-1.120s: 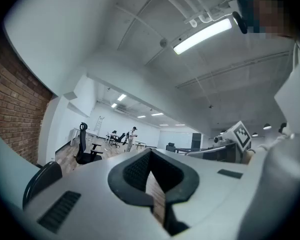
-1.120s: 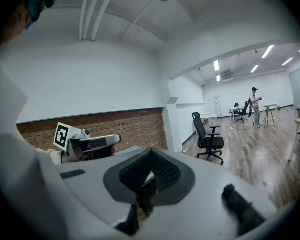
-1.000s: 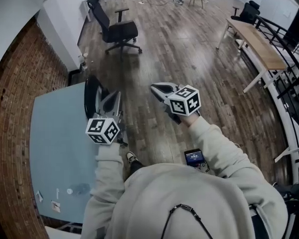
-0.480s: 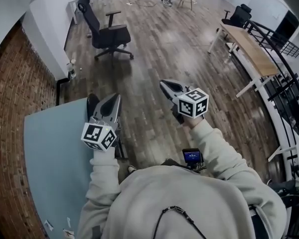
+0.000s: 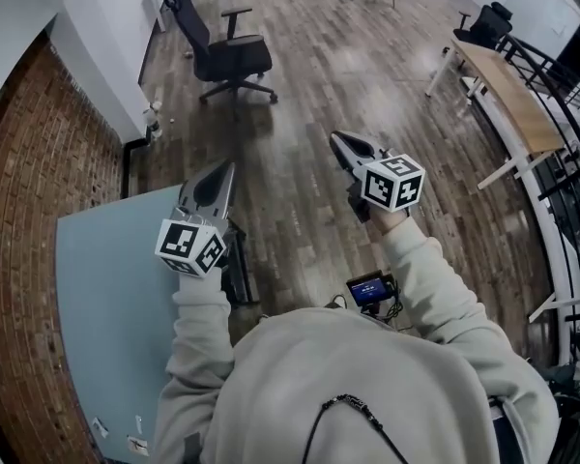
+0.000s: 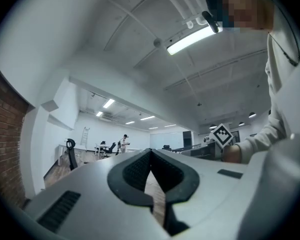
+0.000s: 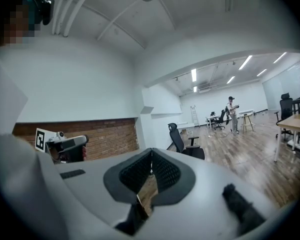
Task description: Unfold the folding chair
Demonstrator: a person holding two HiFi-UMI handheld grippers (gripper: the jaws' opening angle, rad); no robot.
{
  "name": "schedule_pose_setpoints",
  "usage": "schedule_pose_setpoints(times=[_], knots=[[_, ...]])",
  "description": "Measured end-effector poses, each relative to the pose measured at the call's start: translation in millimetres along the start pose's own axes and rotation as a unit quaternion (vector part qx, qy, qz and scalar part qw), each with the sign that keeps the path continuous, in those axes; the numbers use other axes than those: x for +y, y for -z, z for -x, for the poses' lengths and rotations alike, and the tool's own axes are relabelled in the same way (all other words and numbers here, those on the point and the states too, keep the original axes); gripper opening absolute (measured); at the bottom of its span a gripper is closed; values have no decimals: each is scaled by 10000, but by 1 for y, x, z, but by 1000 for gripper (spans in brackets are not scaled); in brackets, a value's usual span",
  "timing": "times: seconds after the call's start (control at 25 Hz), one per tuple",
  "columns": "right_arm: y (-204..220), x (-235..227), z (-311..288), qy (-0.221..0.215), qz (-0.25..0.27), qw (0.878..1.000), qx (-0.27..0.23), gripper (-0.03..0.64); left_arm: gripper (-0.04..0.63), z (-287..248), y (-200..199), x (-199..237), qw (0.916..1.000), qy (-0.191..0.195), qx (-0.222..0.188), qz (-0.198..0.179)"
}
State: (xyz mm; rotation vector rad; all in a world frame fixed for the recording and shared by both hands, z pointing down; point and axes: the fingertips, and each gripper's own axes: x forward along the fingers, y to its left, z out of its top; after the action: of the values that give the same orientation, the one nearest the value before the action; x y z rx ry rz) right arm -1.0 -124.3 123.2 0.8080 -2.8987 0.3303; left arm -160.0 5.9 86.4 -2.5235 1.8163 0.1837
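In the head view the folding chair shows only as a dark folded frame against the edge of the blue-grey table; my left hand hides most of it. My left gripper hovers just above and beyond it, shut and empty, pointing out over the wooden floor. My right gripper is held further right over open floor, also shut with nothing in it. In the left gripper view the left gripper has its black pads meeting. The right gripper looks the same in its own view.
A black office chair stands on the floor ahead. A long wooden table and a black railing run along the right. A brick wall borders the left. A small lit device hangs at my chest. A person stands far off.
Both grippers have moved forward, away from my body, staying shut. The folded chair's dark top, plain beside the left gripper earlier, is now mostly covered by my left hand.
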Motion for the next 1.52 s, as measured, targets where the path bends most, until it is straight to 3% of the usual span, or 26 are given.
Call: schedule_pose_setpoints(times=[0.08, 0.12, 0.2, 0.24, 0.28, 0.36, 0.44, 0.52, 0.6, 0.68, 0.84, 0.96, 1.04, 1.12, 1.16, 1.24, 1.4, 1.52], knots=[[28, -2, -25, -55, -24, 9994, 329, 12, 7, 7, 25, 24, 9992, -317, 252, 27], [48, -4, -41, -114, -120, 9984, 550, 14, 41, 8, 40, 37, 9979, -461, 441, 67], [100, -2, -73, -331, -474, 9920, 1121, 112, 173, 18, 79, 63, 9916, -880, 937, 168], [137, 7, -87, -483, -694, 9850, 1507, 156, 257, 33, 101, 75, 9840, -1233, 1276, 175], [181, 24, -97, -651, -925, 9742, 1950, 195, 334, 55, 126, 86, 9721, -1640, 1669, 165], [275, 67, -116, -1008, -1382, 9428, 2861, 224, 388, 101, 179, 107, 9413, -2279, 2479, 244], [357, 114, -138, -1361, -1774, 9053, 3613, 252, 438, 133, 232, 123, 9123, -2491, 3222, 415], [414, 166, -157, -1682, -2093, 8699, 4137, 275, 456, 155, 278, 130, 8936, -2473, 3688, 659], [452, 214, -177, -1864, -2392, 8429, 4445, 299, 457, 169, 303, 130, 8915, -2421, 3589, 1337], [481, 238, -202, -1632, -2529, 8343, 4618, 305, 457, 174, 313, 125, 8898, -2308, 3465, 1869], [522, 235, -244, -713, -2519, 8364, 4815, 298, 449, 173, 330, 111, 8794, -1875, 3965, 1854], [540, 225, -245, -274, -2112, 8381, 5023, 298, 291, 179, 333, 115, 8726, -1845, 4025, 2064], [556, 223, -244, -147, -2415, 8292, 5039, 296, 239, 184, 333, 119, 8693, -1916, 4036, 2112], [568, 230, -250, -321, -2891, 8166, 4986, 294, 201, 186, 334, 123, 8659, -2002, 4041, 2162], [571, 234, -252, -484, -3059, 8116, 4953, 262, 184, 187, 334, 124, 8644, -2047, 4023, 2216], [570, 244, -256, -835, -3292, 8025, 4905, 129, 153, 189, 334, 127, 8619, -2100, 3979, 2337], [567, 240, -250, -1167, -3339, 7898, 5011, 124, 137, 193, 335, 131, 8574, -2095, 3961, 2531], [567, 212, -230, -1265, -3463, 7717, 5183, 124, 124, 191, 335, 128, 8550, -2137, 3888, 2684]])
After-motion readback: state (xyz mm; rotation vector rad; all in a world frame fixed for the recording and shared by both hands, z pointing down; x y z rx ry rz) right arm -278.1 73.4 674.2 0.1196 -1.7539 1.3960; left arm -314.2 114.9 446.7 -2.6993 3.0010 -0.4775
